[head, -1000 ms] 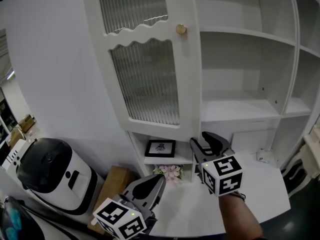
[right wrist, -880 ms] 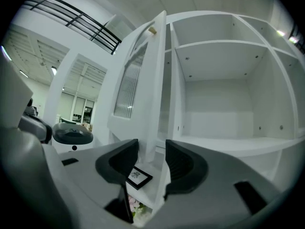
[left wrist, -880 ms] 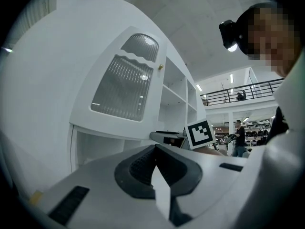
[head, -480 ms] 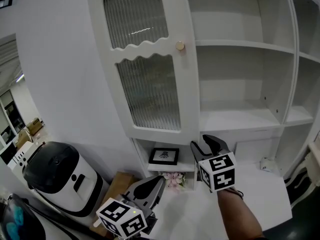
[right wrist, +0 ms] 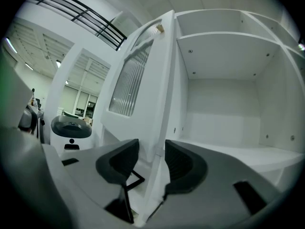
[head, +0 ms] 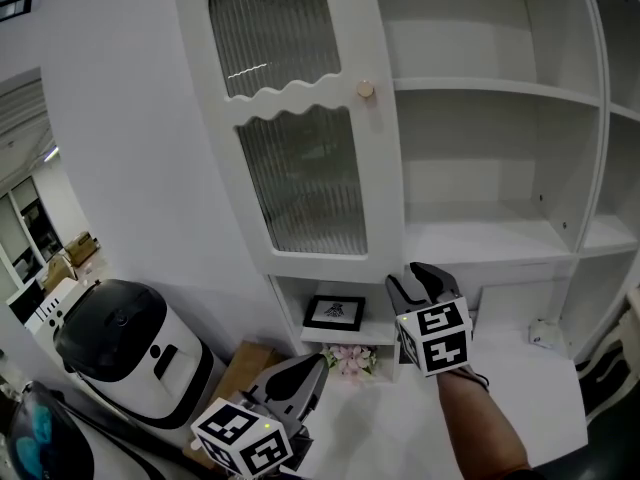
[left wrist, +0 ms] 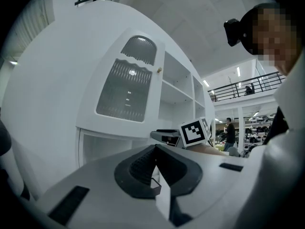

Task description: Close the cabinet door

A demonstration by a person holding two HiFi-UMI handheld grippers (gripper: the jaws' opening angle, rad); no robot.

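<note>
The white cabinet door [head: 300, 168] with ribbed glass and a gold knob [head: 366, 90] stands swung out from the open shelves. My right gripper [head: 415, 278] is level at the door's lower free corner. In the right gripper view its jaws [right wrist: 151, 154] stand open, one on each side of the door's edge [right wrist: 159, 104], and I cannot tell whether a pad touches it. My left gripper [head: 315, 365] hangs low at the front left, shut on nothing, well clear of the door. The left gripper view shows its tips [left wrist: 156, 168] closed and the door [left wrist: 126, 92] ahead.
A black-and-white appliance [head: 120, 353] stands on the floor at the left, with a cardboard box [head: 240, 368] beside it. Below the door are a framed picture [head: 335, 313] and pink flowers [head: 348, 358]. Bare shelves [head: 490, 238] fill the right, with a small white object [head: 548, 335] on the counter.
My right gripper has edged closer to the door's lower edge. The head view has shifted a little, and the left gripper has stayed where it was.
</note>
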